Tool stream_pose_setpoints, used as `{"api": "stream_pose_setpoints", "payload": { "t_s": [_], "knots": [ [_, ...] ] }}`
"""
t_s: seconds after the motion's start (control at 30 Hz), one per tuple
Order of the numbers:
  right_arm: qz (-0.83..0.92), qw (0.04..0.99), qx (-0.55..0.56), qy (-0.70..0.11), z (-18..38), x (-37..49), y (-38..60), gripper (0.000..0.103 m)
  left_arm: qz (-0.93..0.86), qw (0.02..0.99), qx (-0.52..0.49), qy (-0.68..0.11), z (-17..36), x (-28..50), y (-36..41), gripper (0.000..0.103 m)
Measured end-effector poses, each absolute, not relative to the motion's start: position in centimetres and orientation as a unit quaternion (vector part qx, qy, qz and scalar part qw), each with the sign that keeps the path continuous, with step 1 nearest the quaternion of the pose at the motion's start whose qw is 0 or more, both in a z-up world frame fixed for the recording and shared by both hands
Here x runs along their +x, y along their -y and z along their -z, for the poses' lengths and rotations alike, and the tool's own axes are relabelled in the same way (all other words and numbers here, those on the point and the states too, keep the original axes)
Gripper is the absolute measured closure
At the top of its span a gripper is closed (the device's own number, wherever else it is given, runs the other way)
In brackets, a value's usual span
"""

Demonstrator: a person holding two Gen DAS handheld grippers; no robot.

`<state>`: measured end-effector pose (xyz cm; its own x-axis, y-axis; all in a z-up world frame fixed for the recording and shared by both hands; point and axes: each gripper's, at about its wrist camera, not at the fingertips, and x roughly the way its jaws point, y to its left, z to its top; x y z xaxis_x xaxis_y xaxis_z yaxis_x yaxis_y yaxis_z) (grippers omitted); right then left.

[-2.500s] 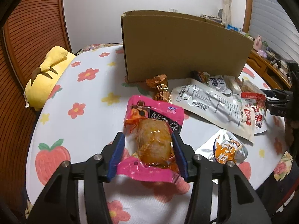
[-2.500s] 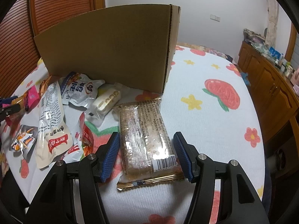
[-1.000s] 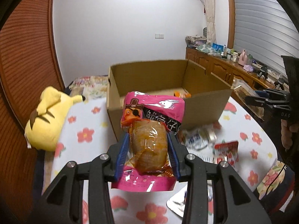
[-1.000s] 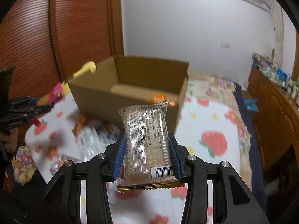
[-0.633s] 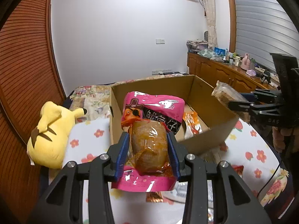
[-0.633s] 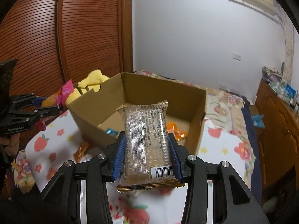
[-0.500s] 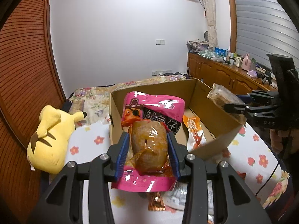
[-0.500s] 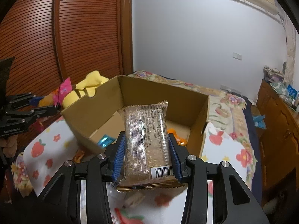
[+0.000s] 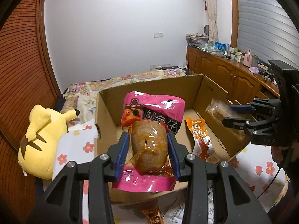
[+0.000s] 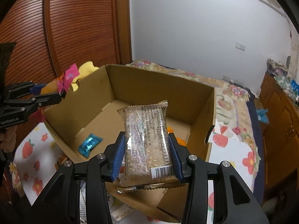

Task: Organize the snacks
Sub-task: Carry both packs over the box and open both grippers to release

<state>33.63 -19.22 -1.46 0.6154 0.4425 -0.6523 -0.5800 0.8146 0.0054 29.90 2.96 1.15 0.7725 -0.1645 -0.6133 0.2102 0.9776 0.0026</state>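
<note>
Two clamped grippers hover over the cardboard box [image 10: 201,110]: left gripper [image 9: 148,152] pinching the pink packet [image 9: 152,128], right gripper [image 10: 147,155] the sesame bar [image 10: 147,141], open floor directly below each.

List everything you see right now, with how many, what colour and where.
Open cardboard box: one, brown, on the floral cloth.
Pink plastic snack pouch: one, held over the box.
Clear-wrapped sesame bar: one, tan, held over the box.
Orange snack packet: one, on the box floor.
Blue foil candy: one, on the box floor.
Yellow plush toy: one, left of the box.
Wooden cabinet: one, brown, along the far wall.
Left gripper: black, blue jaws, shut on the pouch.
Right gripper: black, blue jaws, shut on the bar.
</note>
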Motion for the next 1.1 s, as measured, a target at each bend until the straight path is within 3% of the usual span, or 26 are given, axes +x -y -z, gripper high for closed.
{"api": "stream_pose_setpoints", "payload": {
  "t_s": [1.1],
  "knots": [
    [-0.3,0.889,-0.083,-0.337,1.5,32.4,20.8,0.047,0.098,0.931,0.042,-0.35,1.6,33.0,-1.4,0.055]
  ]
}}
